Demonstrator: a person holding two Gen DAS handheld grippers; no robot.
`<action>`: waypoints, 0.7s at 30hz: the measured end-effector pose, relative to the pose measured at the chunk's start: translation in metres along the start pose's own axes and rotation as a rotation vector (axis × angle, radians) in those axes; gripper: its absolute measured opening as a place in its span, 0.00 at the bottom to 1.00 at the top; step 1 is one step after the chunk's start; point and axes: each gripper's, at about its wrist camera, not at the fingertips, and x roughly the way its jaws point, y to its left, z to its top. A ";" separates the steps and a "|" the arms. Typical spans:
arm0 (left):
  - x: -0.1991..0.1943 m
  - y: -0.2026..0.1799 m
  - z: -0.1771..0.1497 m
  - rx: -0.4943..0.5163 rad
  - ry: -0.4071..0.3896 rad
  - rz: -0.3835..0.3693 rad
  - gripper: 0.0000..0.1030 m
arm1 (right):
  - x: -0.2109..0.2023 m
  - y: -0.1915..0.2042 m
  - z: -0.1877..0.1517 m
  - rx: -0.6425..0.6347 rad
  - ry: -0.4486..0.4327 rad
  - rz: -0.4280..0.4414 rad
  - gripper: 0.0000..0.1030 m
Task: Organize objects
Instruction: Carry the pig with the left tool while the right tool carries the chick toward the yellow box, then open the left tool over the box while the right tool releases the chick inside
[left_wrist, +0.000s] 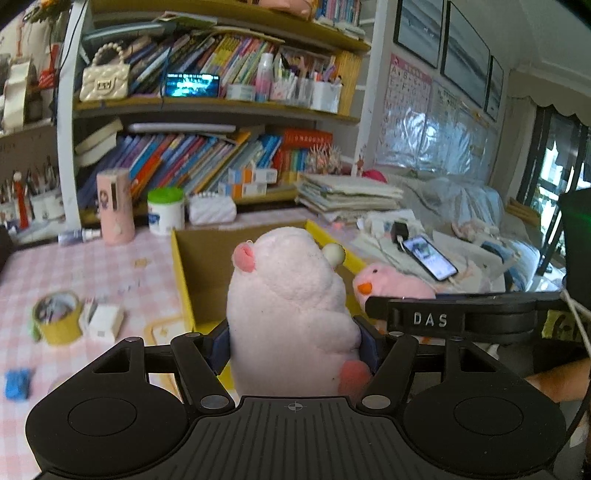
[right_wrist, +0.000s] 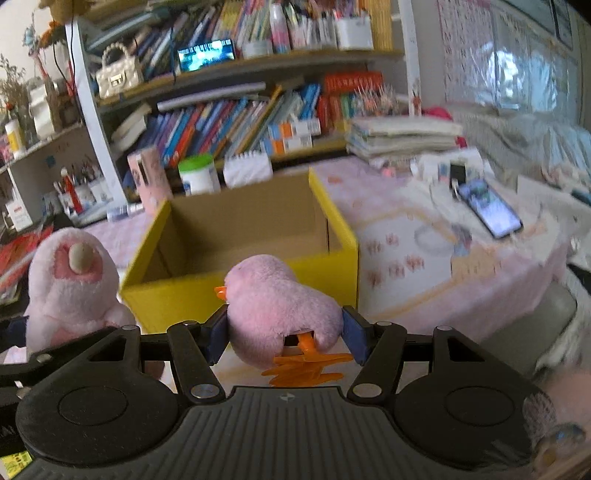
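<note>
The open yellow cardboard box with its plain brown inside (right_wrist: 240, 225) is where both toys most likely go, and it lies straight ahead of both tongs. In the right wrist view its mouth sits at twelve o'clock from the right gripper (right_wrist: 284, 334), with the near yellow wall just behind the toy held there. In the left wrist view the box (left_wrist: 201, 251) stands at about eleven o'clock from the left gripper (left_wrist: 293, 343), its near wall low behind the toy. The right hand looks a little better lined up with the opening, though neither is clearly nearer.

The left gripper pinches a pale pink plush pig with a darker pink snout (left_wrist: 288, 310) around its lower body, blue pads pressed into both flanks. The pig stands upright, long axis running six to twelve, snout turned toward ten o'clock, a cream nub at its one o'clock side.

The right gripper pinches a rosier pink plush duck with orange beak and orange webbed feet (right_wrist: 280, 314) across its belly. Its body lies slantwise, head toward eleven, tail toward four, feet dangling at six.

Both toys look soft and squashable, so I judge the grips secure. Neither is over the box mouth yet.
</note>
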 end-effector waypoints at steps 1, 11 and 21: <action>0.006 0.000 0.005 -0.002 -0.007 0.006 0.64 | 0.004 -0.001 0.009 -0.008 -0.012 0.005 0.58; 0.080 0.008 0.037 -0.039 -0.002 0.108 0.64 | 0.076 -0.011 0.080 -0.114 -0.045 0.063 0.58; 0.149 0.009 0.036 -0.022 0.160 0.208 0.64 | 0.163 0.004 0.097 -0.315 0.088 0.160 0.58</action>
